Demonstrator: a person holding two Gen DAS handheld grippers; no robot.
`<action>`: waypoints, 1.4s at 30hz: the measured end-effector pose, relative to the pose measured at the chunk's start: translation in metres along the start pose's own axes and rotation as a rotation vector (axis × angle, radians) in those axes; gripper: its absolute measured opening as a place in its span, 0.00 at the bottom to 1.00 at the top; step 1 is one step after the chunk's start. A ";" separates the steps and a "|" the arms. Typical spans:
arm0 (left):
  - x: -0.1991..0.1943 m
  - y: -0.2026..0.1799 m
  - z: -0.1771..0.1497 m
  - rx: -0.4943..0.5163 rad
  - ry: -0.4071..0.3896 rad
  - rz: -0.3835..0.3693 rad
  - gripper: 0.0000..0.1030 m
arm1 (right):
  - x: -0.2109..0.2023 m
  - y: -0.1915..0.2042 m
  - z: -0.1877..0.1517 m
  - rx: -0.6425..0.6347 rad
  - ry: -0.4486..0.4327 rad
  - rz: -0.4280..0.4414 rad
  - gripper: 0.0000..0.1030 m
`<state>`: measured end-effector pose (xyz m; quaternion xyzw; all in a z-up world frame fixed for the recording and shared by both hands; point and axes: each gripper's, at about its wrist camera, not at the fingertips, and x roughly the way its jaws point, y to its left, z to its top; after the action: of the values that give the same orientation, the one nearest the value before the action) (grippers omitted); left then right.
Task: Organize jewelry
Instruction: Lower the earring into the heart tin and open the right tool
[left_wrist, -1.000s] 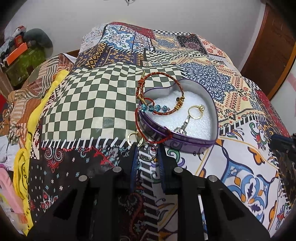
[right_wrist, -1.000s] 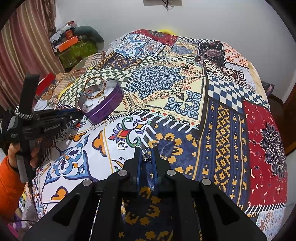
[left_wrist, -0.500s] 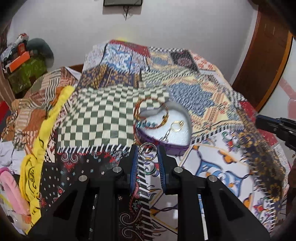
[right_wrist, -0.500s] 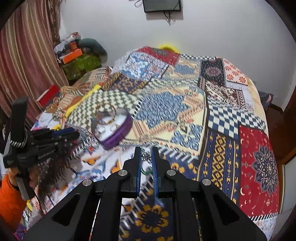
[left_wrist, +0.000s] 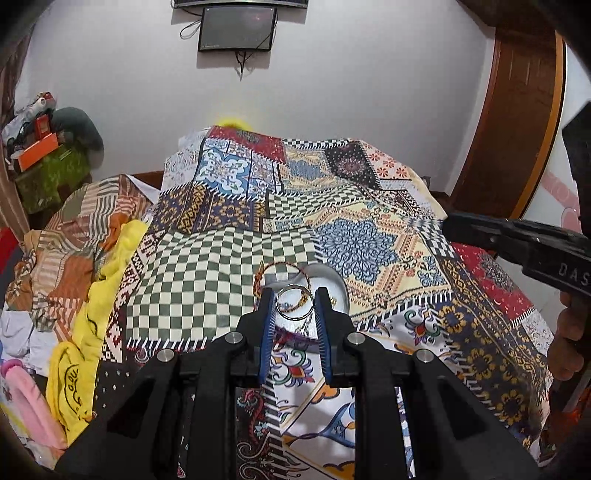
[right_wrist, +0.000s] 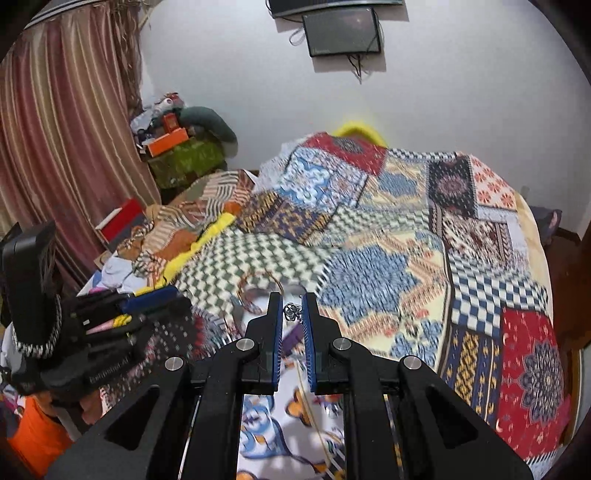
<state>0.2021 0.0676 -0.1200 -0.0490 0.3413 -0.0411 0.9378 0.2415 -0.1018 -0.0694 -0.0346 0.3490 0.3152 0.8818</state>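
The left gripper (left_wrist: 294, 303) is clamped on a silver ring (left_wrist: 294, 303), held above the heart-shaped tin (left_wrist: 334, 286) on the patchwork bedspread (left_wrist: 369, 236). The right gripper (right_wrist: 292, 311) pinches a small silver charm (right_wrist: 291, 312); a chain may trail below, though blur hides it. Advice: lower each piece over the tin's white lining before releasing, clear of the red bracelet (left_wrist: 280, 266) on its rim.

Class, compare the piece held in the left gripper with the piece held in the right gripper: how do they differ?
The left gripper holds a plain silver ring, a wide open hoop; the right gripper holds a small ornate silver charm, knotted and compact. The ring spans a wide gap between the fingers; the charm sits in a narrow one. Both are silver and pinched at the fingertips.
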 end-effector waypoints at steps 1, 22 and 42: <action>0.001 0.000 0.002 0.000 -0.002 -0.001 0.20 | 0.001 0.002 0.004 -0.006 -0.004 0.002 0.09; 0.070 0.012 0.003 -0.028 0.123 -0.032 0.20 | 0.096 -0.004 0.014 -0.018 0.220 0.017 0.09; 0.092 0.011 -0.003 -0.036 0.175 -0.061 0.20 | 0.136 -0.007 0.002 0.025 0.385 0.040 0.10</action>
<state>0.2709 0.0682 -0.1826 -0.0723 0.4208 -0.0678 0.9017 0.3227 -0.0343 -0.1559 -0.0764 0.5155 0.3162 0.7927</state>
